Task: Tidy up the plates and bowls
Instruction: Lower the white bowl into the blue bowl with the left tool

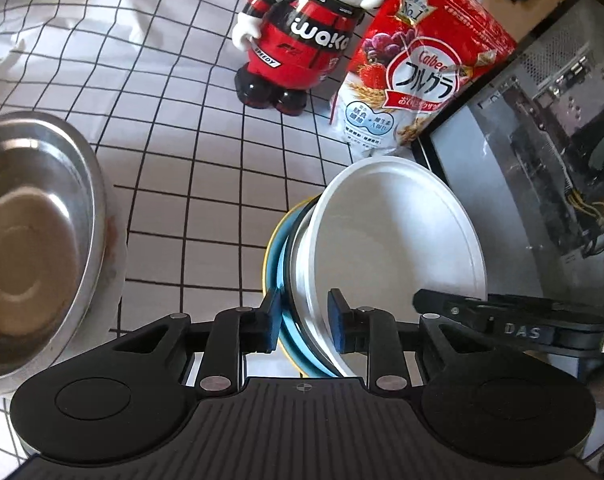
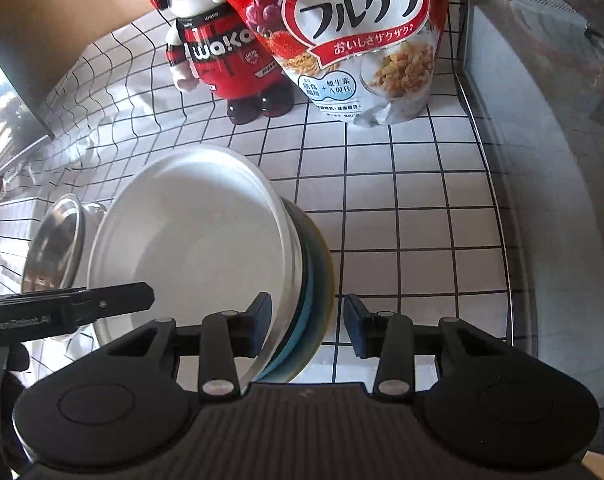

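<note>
**Padded jaws astride the plate stack: square up the hold first**

Black left gripper sits nearest, its blue pads closed on the rim of a tilted stack: one pad against the blue plate's underside edge, the other inside the white round shallow plate on top. A thin yellow rim shows beneath the blue one. The stack hangs just in front of the red cereal bag, over the white gridded tablecloth.

On the opposite rim, the black right gripper straddles the same stack. Its inner pad lies over the white plate, but a sliver of tile shows between its outer pad and the yellow edge, so that side looks unclamped.

The step appears to be carrying or setting down the stack. To do it well:

- Close the right jaws until both pads bear on the rim, before any lift.
- Keep the two hands moving together, so the stack stays level and the plates do not slide apart.
- Steer away from the cereal bag and the glass-sided case to its right.
- The shiny steel bowl, well to the bag's left, is probably a separate piece to sort.
</note>
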Demonstrator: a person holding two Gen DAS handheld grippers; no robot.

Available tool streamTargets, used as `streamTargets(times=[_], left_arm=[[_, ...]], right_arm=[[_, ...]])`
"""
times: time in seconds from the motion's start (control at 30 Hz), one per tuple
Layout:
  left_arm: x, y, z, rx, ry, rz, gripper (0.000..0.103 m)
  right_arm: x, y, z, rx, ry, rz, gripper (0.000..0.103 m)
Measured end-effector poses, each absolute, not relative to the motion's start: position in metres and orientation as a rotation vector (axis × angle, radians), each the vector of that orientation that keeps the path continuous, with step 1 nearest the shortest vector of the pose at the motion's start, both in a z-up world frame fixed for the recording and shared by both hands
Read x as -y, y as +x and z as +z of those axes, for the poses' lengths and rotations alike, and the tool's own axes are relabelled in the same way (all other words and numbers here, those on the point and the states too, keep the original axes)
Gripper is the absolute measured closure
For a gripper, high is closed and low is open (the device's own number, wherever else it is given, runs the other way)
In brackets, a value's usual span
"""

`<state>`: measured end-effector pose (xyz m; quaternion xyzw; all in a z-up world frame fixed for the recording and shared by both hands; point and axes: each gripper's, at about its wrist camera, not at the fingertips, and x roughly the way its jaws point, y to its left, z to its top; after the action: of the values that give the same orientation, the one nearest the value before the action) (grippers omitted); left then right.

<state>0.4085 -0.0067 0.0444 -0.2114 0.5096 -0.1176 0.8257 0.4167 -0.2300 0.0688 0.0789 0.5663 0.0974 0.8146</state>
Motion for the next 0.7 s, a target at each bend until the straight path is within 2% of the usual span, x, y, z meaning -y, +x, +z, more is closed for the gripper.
streamTargets(times=[0.43, 0.7], left_arm=[[0.001, 0.401, 0.044, -1.079, -0.507, -0.248, 0.078], [0.001, 0.398, 0.050, -1.052, -0.520, -0.273, 0.073]], right_arm=[[0.228, 0.416, 0.062, -1.216, 0.178, 0.174, 0.063], [0.208, 0.424, 0.079, -1.214, 0.094, 0.187, 0.063]])
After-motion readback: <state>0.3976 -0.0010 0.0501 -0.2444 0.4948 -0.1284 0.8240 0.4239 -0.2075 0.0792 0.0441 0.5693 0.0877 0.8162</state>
